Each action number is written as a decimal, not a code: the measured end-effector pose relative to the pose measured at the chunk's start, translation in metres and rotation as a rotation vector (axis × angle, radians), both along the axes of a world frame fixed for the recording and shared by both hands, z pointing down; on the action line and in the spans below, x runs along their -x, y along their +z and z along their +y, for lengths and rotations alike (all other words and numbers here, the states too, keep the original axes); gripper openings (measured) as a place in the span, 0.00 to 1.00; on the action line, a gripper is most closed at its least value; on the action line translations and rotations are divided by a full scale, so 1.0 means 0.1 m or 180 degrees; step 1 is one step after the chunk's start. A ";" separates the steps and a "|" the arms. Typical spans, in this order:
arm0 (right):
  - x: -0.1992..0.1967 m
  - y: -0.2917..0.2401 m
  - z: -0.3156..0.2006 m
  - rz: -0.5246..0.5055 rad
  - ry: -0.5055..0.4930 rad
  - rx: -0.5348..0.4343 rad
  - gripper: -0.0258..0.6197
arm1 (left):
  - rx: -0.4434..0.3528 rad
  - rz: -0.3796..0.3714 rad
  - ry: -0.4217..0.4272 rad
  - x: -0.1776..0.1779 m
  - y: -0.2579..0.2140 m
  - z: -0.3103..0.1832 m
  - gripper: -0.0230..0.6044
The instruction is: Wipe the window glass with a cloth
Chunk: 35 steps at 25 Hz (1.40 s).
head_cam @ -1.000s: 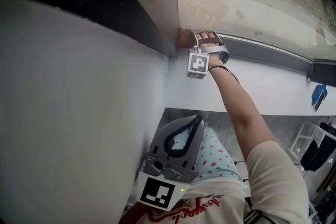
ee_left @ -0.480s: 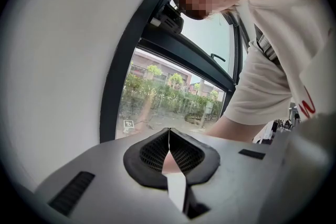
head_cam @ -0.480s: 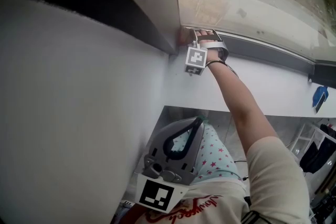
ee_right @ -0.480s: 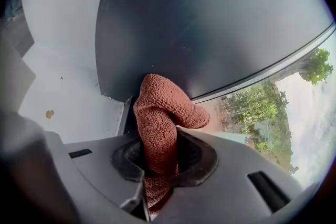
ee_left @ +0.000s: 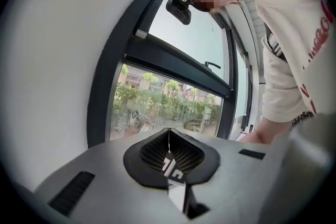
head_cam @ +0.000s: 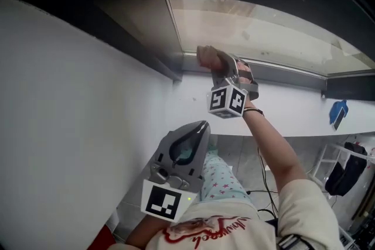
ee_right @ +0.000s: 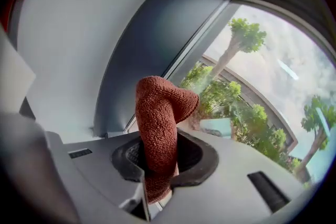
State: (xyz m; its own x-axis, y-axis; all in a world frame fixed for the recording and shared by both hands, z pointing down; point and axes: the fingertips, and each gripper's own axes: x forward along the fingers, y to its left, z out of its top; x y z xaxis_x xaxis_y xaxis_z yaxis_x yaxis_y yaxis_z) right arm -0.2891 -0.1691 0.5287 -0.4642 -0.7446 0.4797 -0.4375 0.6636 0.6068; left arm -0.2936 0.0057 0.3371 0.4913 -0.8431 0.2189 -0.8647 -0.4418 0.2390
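Observation:
The window glass (head_cam: 258, 26) spans the top of the head view, inside a dark frame (head_cam: 176, 70). My right gripper (head_cam: 218, 64) is raised near the glass's lower left corner, shut on a reddish-brown cloth (head_cam: 207, 57). In the right gripper view the cloth (ee_right: 160, 118) sticks up folded from the gripper's (ee_right: 159, 152) jaws, in front of the glass (ee_right: 257, 81) and the frame (ee_right: 152, 55); I cannot tell whether it touches the glass. My left gripper (head_cam: 201, 126) hangs low by the person's body, shut and holding nothing (ee_left: 169, 131).
A white wall (head_cam: 70, 114) fills the left side, and a white wall band (head_cam: 287, 111) runs under the window. A blue object (head_cam: 338, 114) hangs at the right, with a rack of dark clothes (head_cam: 345, 175) below it. A cable lies on the floor (head_cam: 258, 178).
The head view has swung, showing more of the frame above the glass. The right gripper with the cloth has drawn slightly back from the glass's bottom left corner. The left gripper stays low.

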 end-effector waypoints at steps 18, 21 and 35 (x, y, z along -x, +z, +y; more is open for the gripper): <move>-1.03 -3.07 1.05 -0.2578 0.0735 -0.0004 0.17 | -0.0751 -0.0008 0.0317 -0.48 -1.42 -0.28 0.07; -1.10 -3.30 1.21 -0.2838 0.0727 -0.0032 0.17 | -0.0851 -0.0037 0.0478 -0.61 -1.49 -0.17 0.07; -1.42 -3.74 2.02 -0.3419 0.0964 -0.0623 0.17 | -0.0956 0.0210 0.1067 -0.79 -1.64 0.31 0.07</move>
